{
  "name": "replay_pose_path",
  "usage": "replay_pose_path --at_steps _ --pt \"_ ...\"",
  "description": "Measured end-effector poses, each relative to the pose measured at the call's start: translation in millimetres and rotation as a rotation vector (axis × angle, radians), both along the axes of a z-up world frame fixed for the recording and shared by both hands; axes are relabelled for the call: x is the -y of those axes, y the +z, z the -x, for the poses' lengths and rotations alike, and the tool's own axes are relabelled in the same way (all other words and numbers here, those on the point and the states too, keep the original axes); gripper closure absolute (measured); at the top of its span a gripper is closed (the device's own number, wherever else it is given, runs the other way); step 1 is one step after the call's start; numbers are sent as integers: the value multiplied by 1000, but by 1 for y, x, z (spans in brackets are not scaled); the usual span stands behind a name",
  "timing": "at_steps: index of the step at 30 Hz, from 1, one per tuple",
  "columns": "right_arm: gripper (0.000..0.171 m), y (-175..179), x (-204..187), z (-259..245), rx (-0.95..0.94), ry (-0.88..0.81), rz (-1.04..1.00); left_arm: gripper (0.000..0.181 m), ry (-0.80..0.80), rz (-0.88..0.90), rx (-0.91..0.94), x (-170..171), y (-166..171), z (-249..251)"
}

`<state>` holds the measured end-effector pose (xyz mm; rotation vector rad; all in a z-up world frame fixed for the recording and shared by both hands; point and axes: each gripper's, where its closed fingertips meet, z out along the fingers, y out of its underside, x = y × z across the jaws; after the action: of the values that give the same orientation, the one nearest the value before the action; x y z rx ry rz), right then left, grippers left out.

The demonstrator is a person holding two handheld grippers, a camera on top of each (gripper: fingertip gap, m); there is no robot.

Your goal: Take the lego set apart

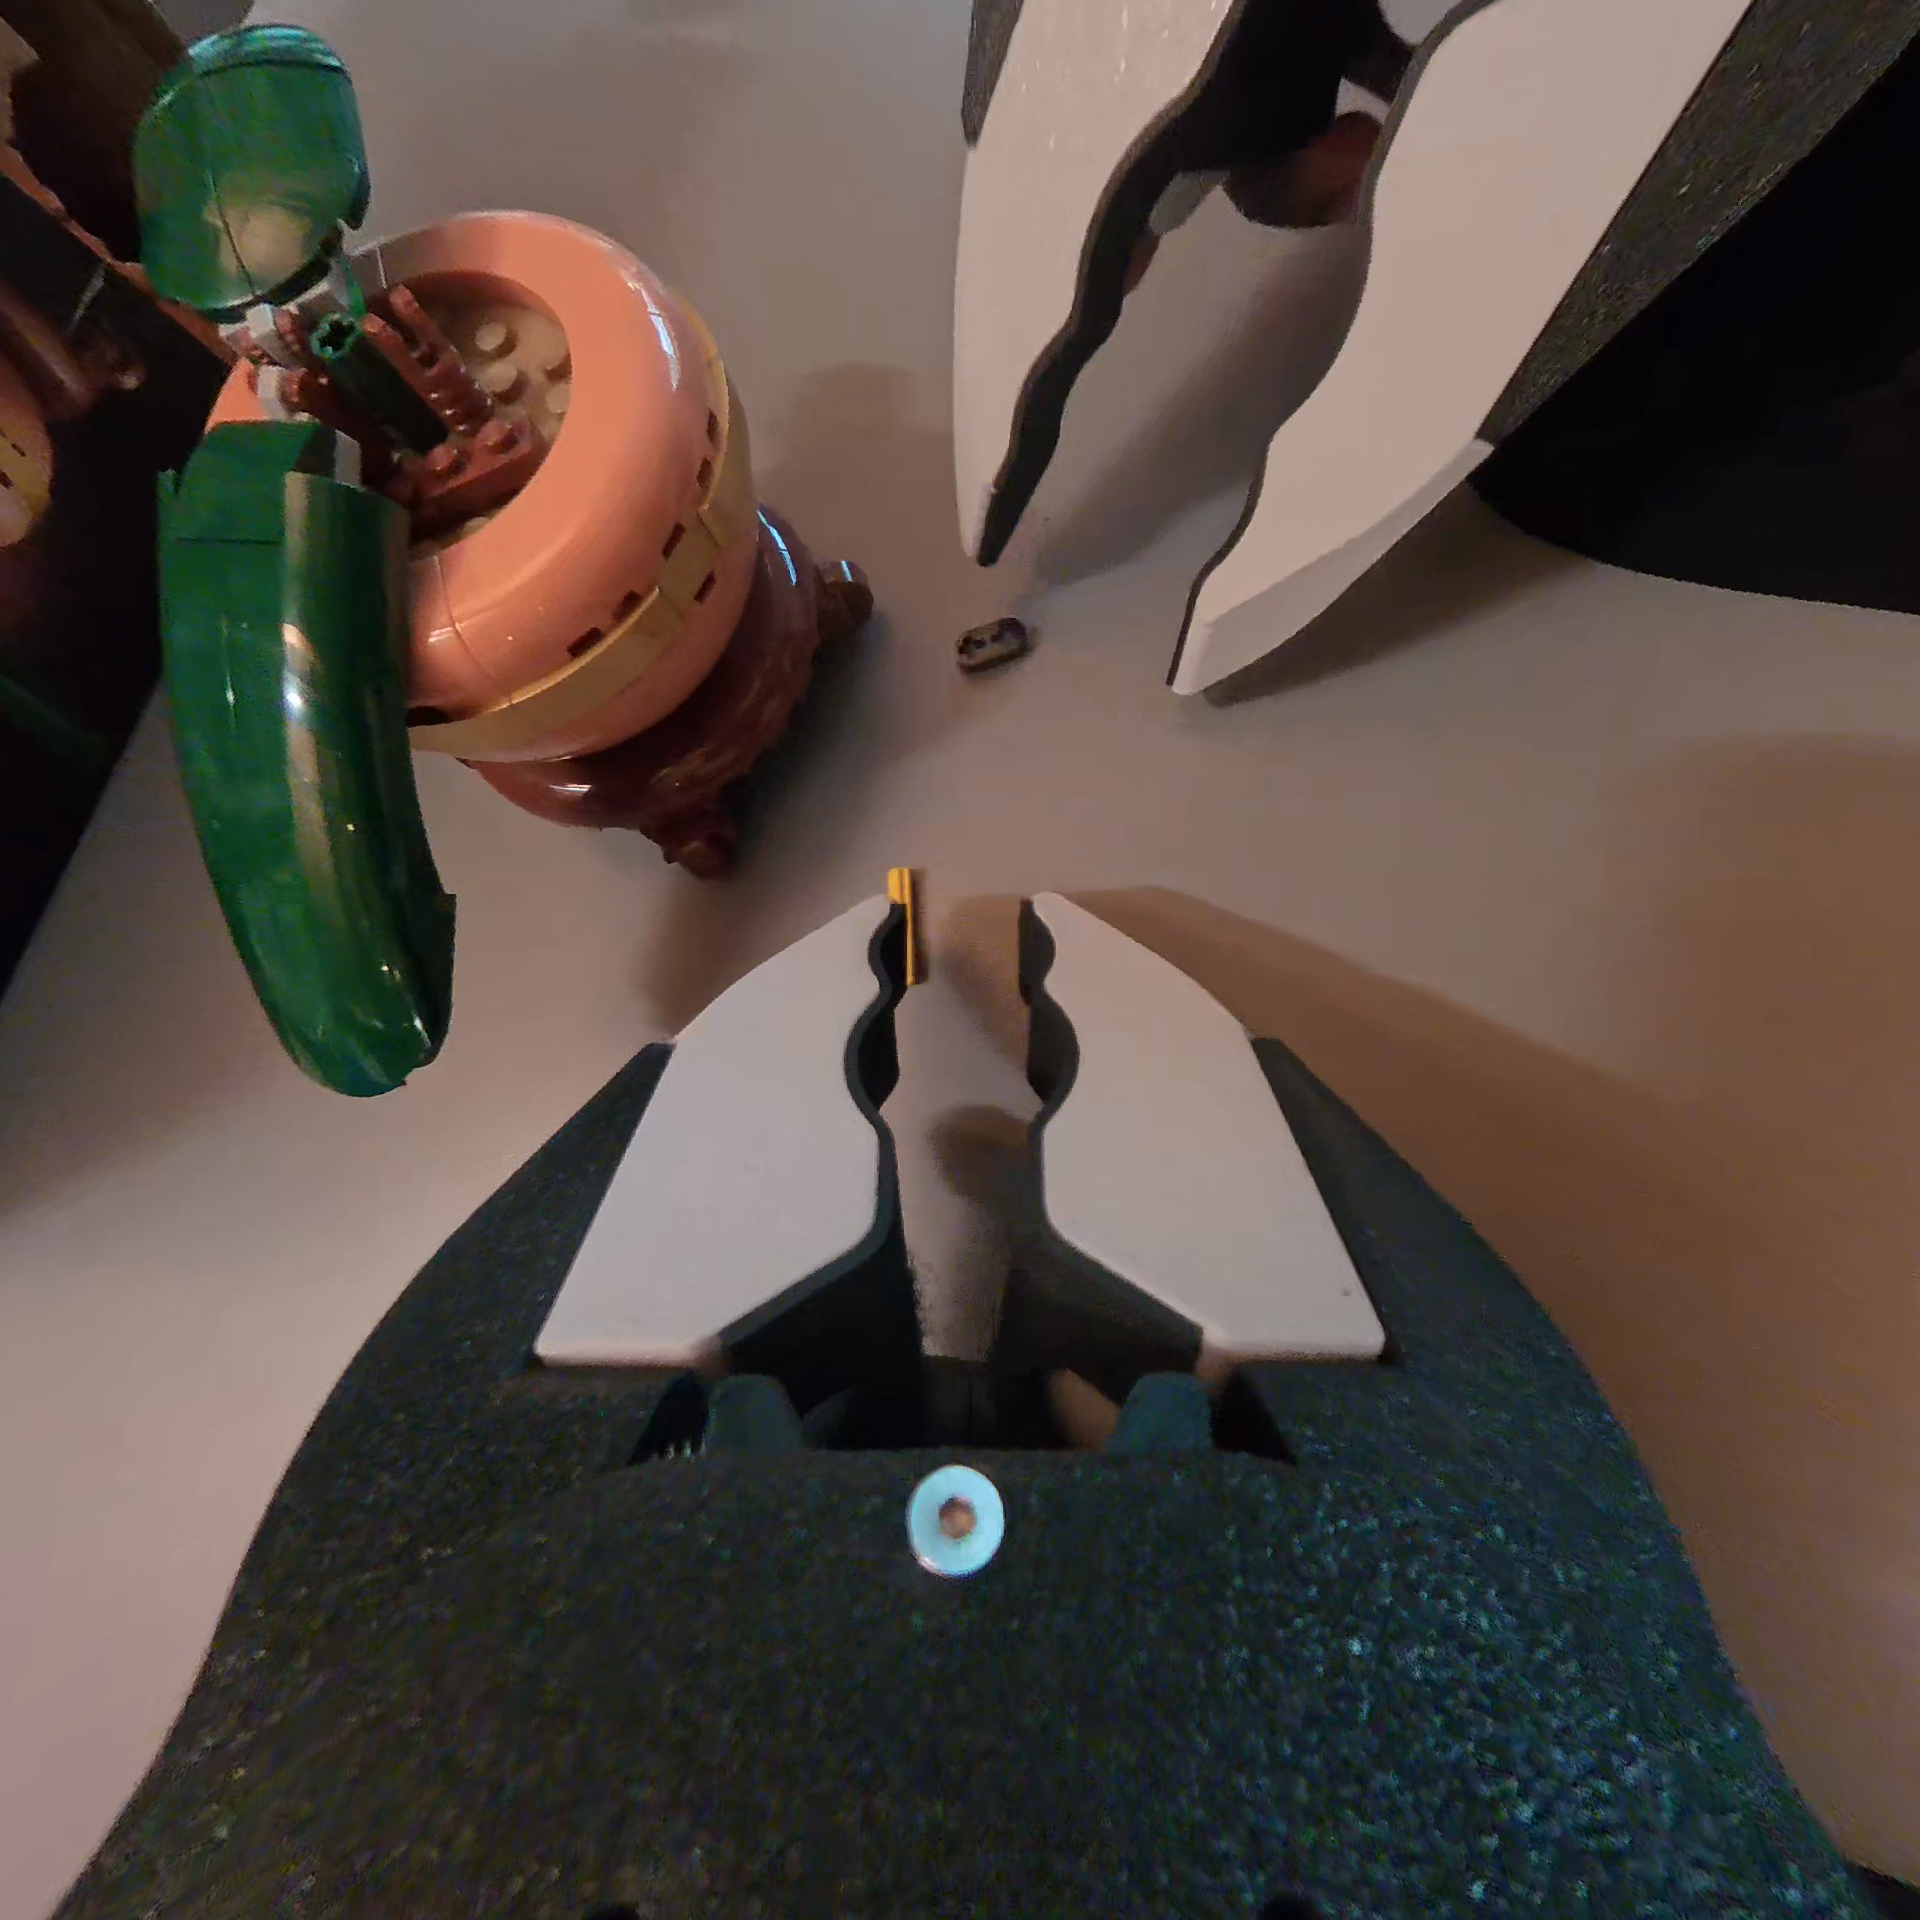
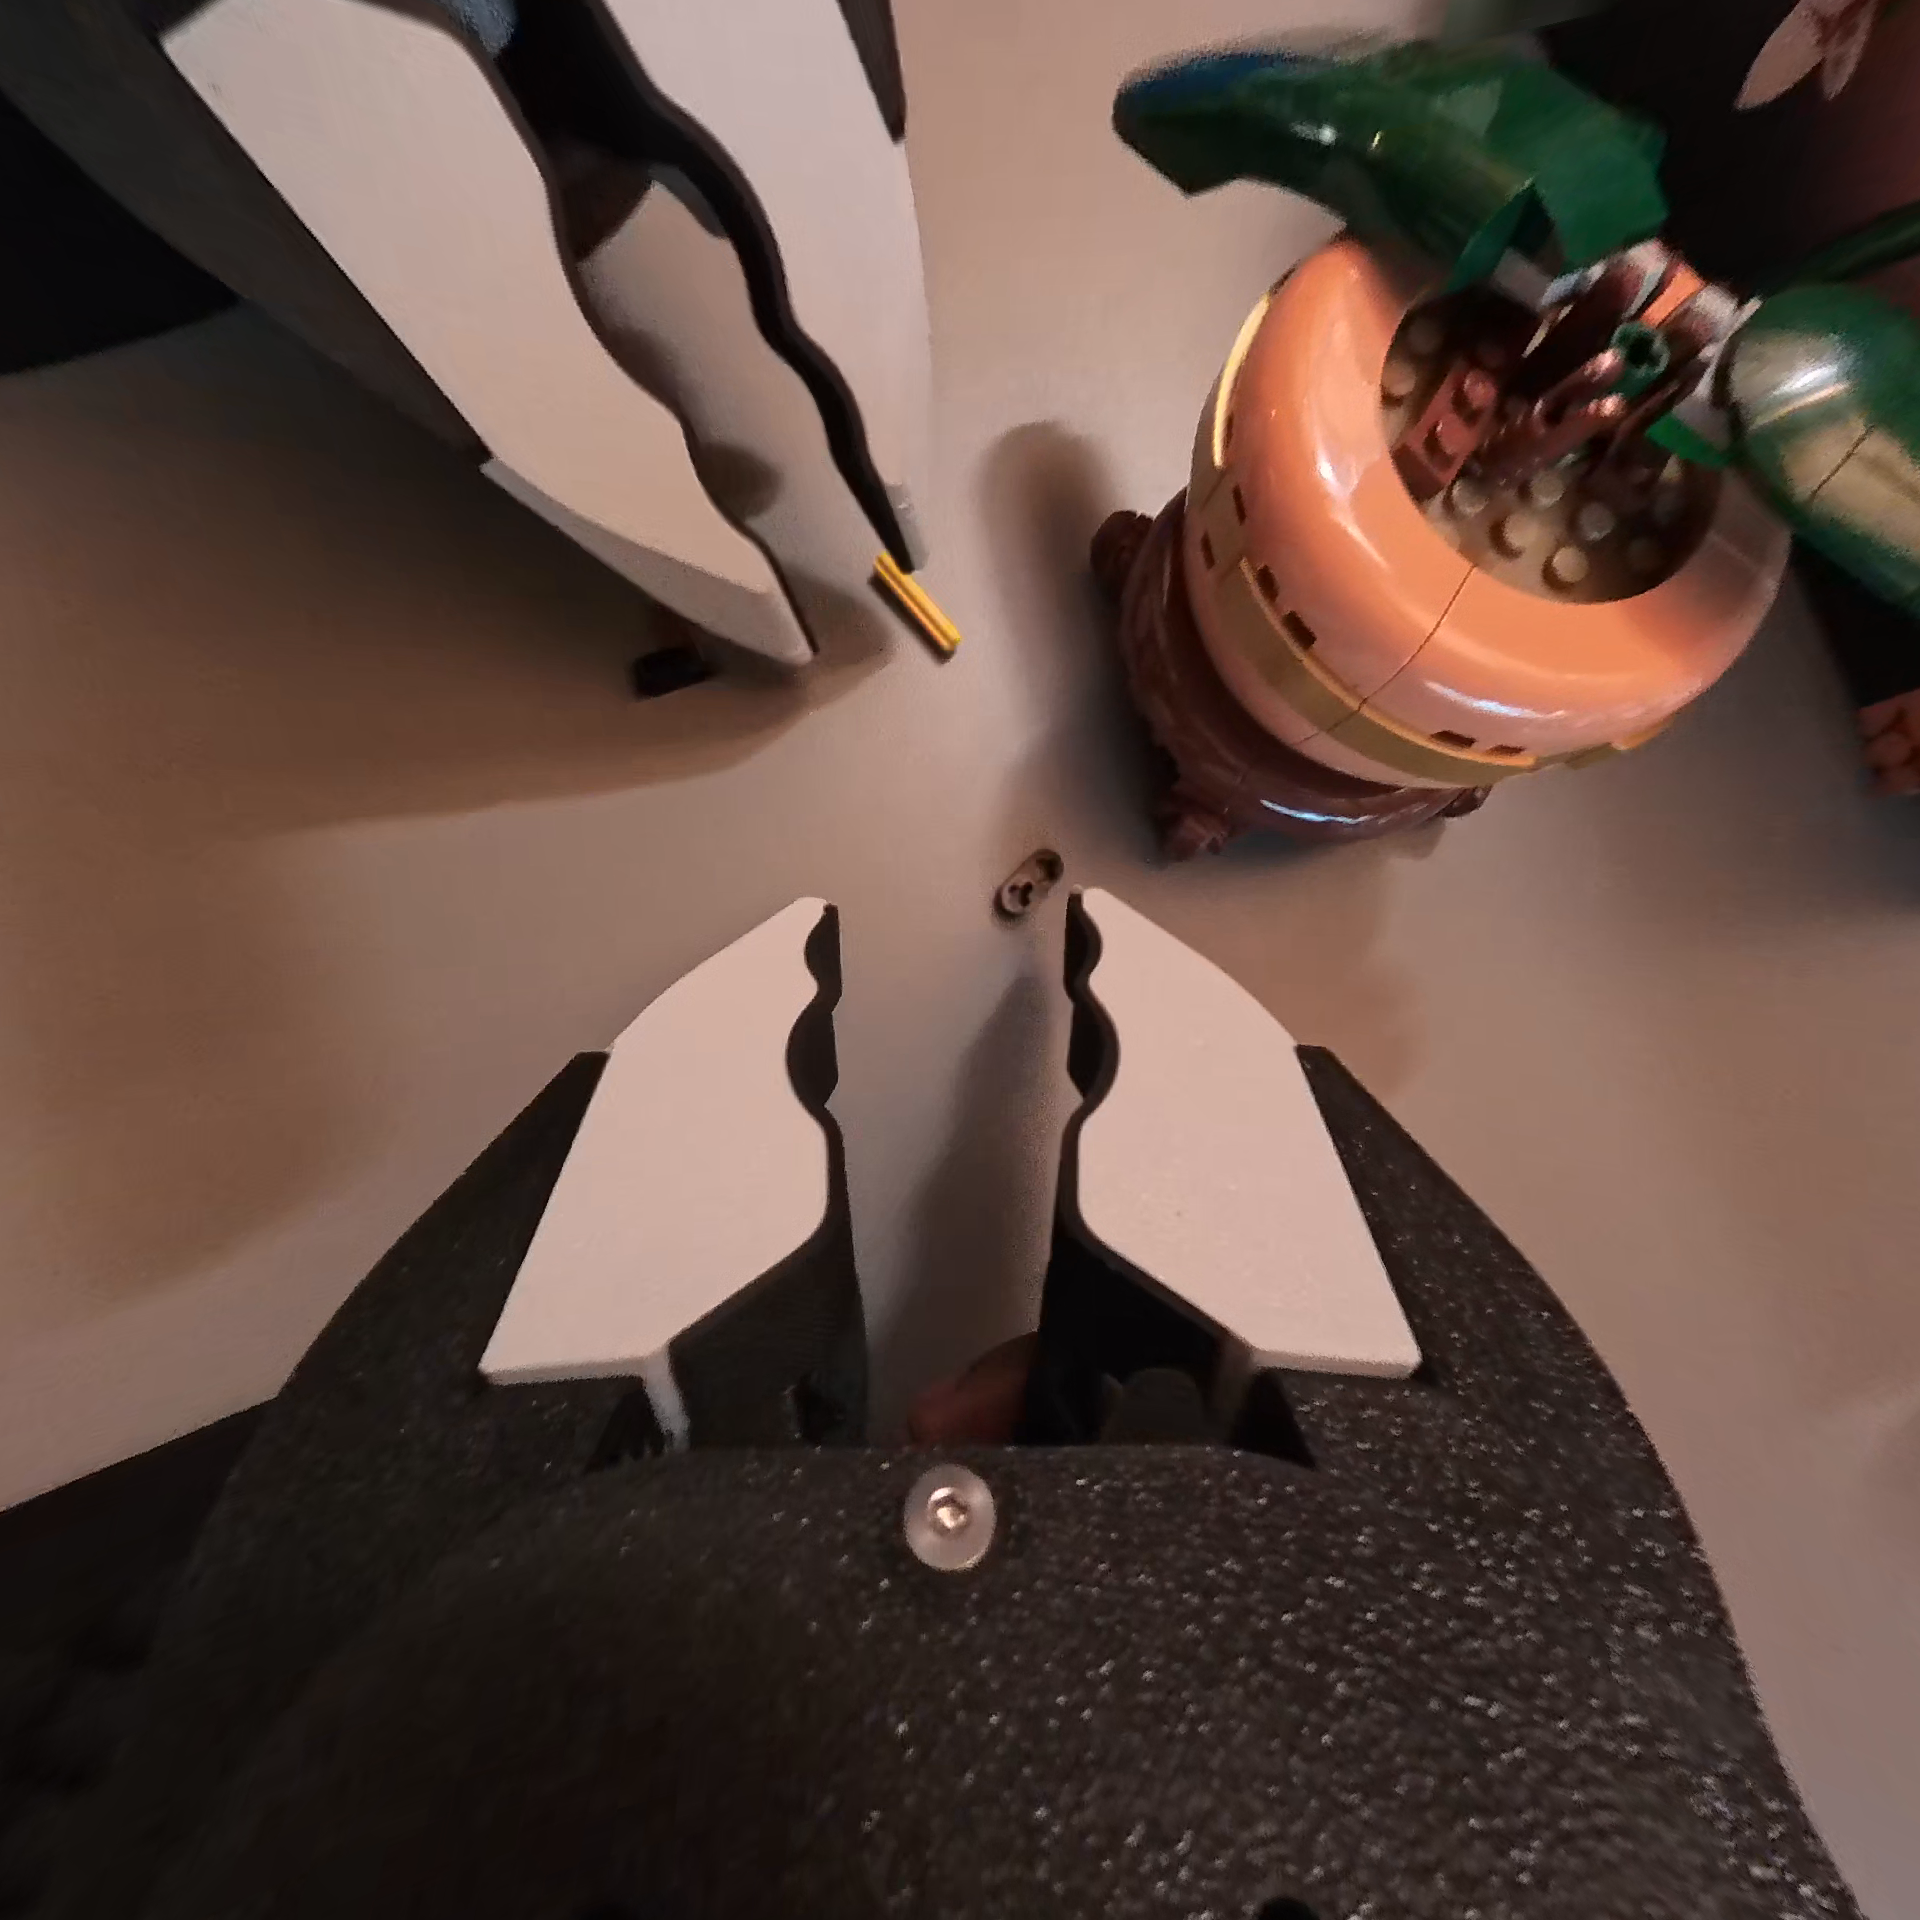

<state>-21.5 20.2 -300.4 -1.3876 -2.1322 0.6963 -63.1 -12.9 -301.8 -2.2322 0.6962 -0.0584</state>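
Observation:
The lego set is a pink flower pot (image 1: 582,582) with a tan band and a brown base, standing on the pale table (image 1: 1507,987). Dark green leaves (image 1: 301,758) and a green stem (image 1: 384,384) rise from it. It also shows in the right wrist view (image 2: 1455,644). My left gripper (image 1: 961,904) is open; a small yellow rod (image 1: 902,925) rests against the tip of one finger, not clamped. My right gripper (image 2: 951,904) is open and empty, with a small dark piece (image 2: 1029,881) on the table at its tips.
The right gripper (image 1: 1086,608) faces the left one (image 2: 847,603) across the table, with the pot beside both. A small black piece (image 2: 665,670) lies under the left gripper's finger. Dark boxes and other brick models (image 1: 62,312) stand behind the pot. The gap from one gripper's tips to the other's is roughly 6 cm. My left gripper's tips are some 7 cm from the pink flower pot (image 1: 582,582). Seen from the right wrist view (image 2: 1262,393) as well. My right gripper's tips are some 9 cm from the green stem (image 1: 384,384). The right camera catches it too, in the right wrist view (image 2: 1556,367).

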Motion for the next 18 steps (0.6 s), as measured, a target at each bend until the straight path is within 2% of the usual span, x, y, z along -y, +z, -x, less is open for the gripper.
replay_pose_path --at_steps 3,6,11,14,18 --pt "130 12 2 -5 -54 -4 -6 139 -1 -11 0 1 2 0" --pt "130 24 4 -22 -75 -19 37 130 -29 -12 -14 6 6 2" --pt "132 27 28 -40 -42 52 126 146 -219 81 -1 40 10 -9" --pt "132 18 43 -27 -13 113 97 144 -240 48 -38 37 6 -13" --pt "133 7 60 0 11 185 49 150 -251 66 -72 35 -7 -13"
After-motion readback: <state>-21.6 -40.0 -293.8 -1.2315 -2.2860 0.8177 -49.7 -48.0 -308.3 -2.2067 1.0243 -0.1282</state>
